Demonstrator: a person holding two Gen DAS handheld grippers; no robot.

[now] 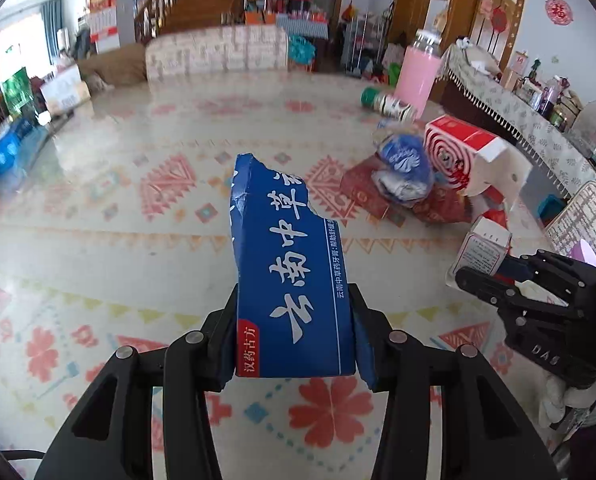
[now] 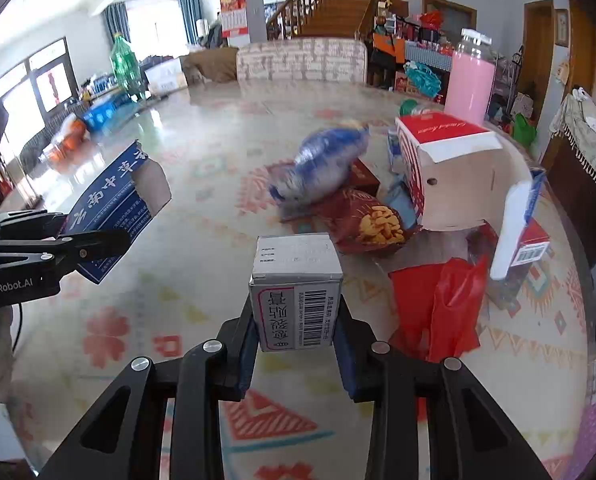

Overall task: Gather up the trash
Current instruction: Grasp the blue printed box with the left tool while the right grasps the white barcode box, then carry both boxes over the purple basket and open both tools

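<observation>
So both hands were busy here. The left gripper was clamped on a torn blue toothpaste box, pads pressed on both its long sides, box sticking out toward 12 o'clock over the patterned table. The right gripper had closed down on a small white medicine box with a barcode facing the camera, also squeezed from both sides.

From the right wrist view, the rest of the trash pile sat off around 1 to 2 o'clock: a crumpled blue-and-white plastic bag lying on a dark red snack bag, a red-and-white carton with its flap open just beside them, and a red plastic bag at about 3 o'clock, nearest the gripper. A tall pink bottle stood upright behind the carton. The toothpaste box showed up at 9 o'clock in that view, well apart from the pile.

In the left view a green-capped jar lay on its side near the pink bottle.
</observation>
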